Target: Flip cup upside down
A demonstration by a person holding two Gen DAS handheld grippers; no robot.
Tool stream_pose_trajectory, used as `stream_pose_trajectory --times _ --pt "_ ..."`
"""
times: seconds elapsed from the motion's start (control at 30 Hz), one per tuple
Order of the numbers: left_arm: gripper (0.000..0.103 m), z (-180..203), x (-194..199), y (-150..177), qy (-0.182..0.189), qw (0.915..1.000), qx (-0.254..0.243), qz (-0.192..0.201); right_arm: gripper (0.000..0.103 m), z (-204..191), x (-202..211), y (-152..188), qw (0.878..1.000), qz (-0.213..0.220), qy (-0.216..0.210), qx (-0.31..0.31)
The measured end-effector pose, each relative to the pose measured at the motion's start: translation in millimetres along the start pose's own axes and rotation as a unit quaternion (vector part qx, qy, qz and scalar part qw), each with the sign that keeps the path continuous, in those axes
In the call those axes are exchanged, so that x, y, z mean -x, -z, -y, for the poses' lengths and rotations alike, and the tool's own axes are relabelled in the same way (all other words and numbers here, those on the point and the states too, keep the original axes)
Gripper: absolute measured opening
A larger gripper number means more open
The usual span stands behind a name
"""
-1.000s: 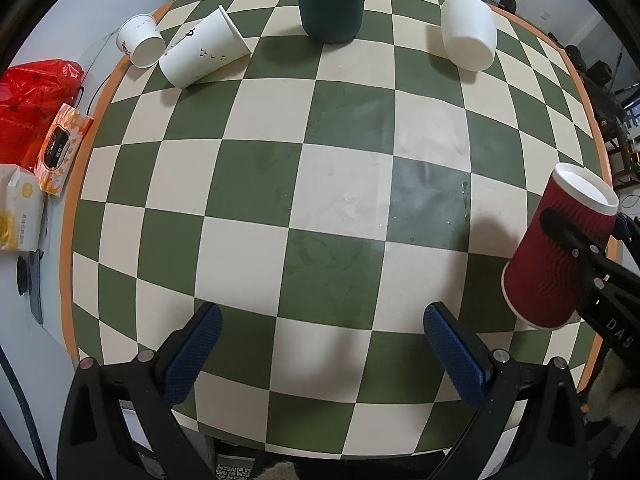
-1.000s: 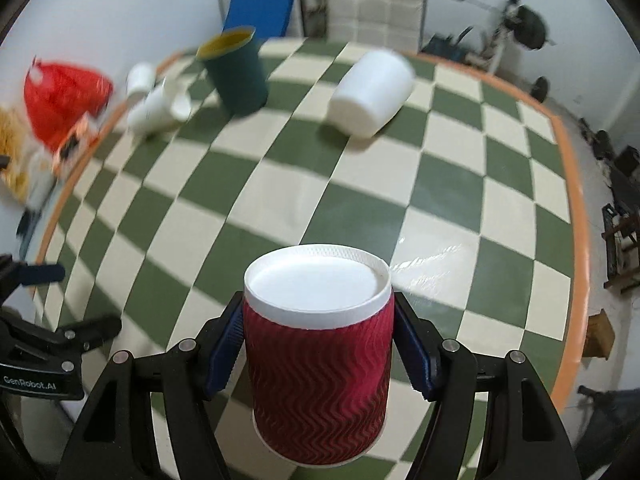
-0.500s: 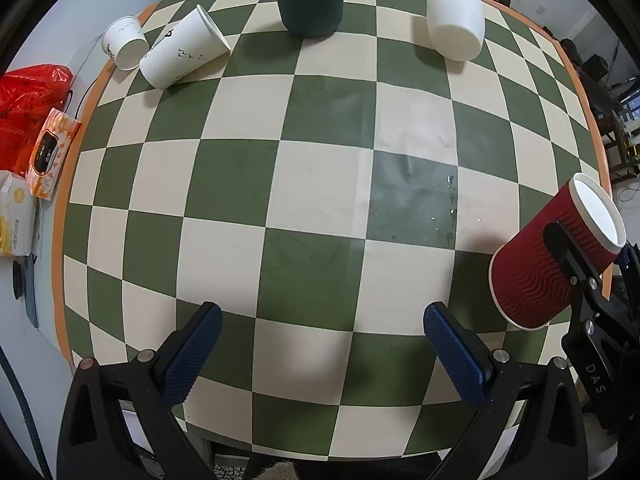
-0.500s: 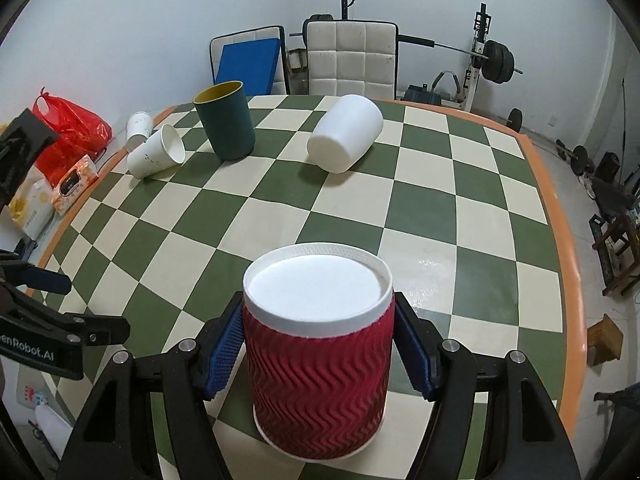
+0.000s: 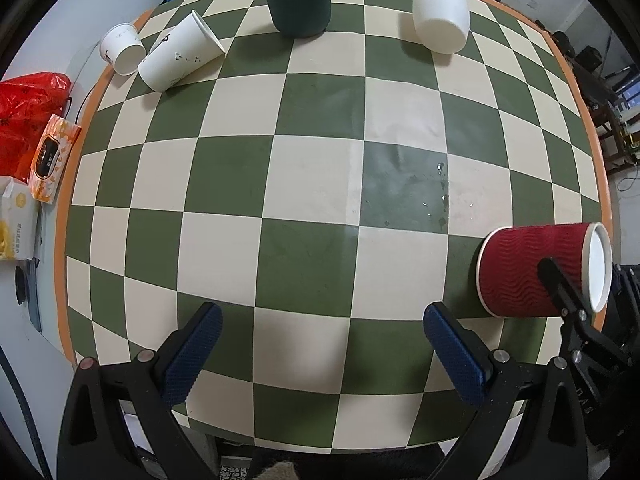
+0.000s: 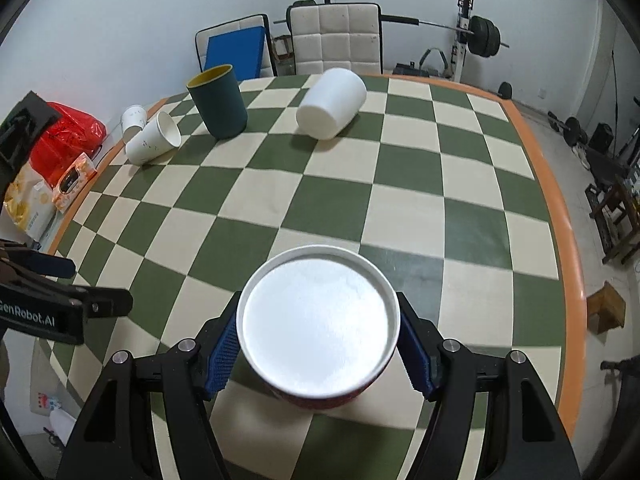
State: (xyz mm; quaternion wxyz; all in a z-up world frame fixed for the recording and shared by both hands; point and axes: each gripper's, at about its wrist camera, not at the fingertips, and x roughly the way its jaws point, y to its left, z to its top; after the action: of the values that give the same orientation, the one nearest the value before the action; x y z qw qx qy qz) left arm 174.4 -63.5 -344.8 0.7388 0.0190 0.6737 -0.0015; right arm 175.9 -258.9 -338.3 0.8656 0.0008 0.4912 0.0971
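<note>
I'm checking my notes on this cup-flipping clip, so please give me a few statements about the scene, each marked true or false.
1. The right gripper is shut on the red ribbed paper cup. True.
2. The left gripper holds a cup. False: it is open and holds nothing.
3. The dark green plastic cup with a yellow inside lies on its side. False: it stands upright, mouth up.
4. The white printed paper cup lies on its side on the green and cream checkered table. True.
5. The red cup's flat white base faces the right wrist camera. True.
</note>
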Motion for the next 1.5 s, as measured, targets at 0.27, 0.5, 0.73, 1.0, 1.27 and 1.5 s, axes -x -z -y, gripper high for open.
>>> stream_pose_trajectory --times 0.27,0.5,0.73,1.0,1.27,1.5 --pt "0.103 4.9 9.9 4.0 -0.001 0.9998 -0.014 0.011 0.082 4.7 0.6 2.2 0.998 -0.049 0.018 -0.044" --pt "0.103 9.2 49.8 9.9 0.012 0.9982 -0.041 0.042 0.093 9.6 39.2 -1.9 0.989 -0.092 0.051 -0.100" --pt "0.103 9.8 124.3 27.4 0.028 0.9937 -0.056 0.093 0.094 3.7 119.8 -13.7 0.984 -0.099 0.080 -0.123" --pt "0.103 0.8 219.0 52.5 0.052 0.9860 -0.047 0.151 0.094 -15.6 216.6 -32.4 0.985 -0.077 0.100 -0.116" --pt "0.103 -4.4 294.2 74.3 0.047 0.9790 -0.043 0.194 0.094 -33.0 311.8 -47.5 0.988 -0.026 0.102 -0.116" --pt "0.103 -5.0 326.8 91.7 0.053 0.9759 -0.042 0.207 0.094 -41.5 365.7 -51.0 0.987 -0.007 0.109 -0.116"
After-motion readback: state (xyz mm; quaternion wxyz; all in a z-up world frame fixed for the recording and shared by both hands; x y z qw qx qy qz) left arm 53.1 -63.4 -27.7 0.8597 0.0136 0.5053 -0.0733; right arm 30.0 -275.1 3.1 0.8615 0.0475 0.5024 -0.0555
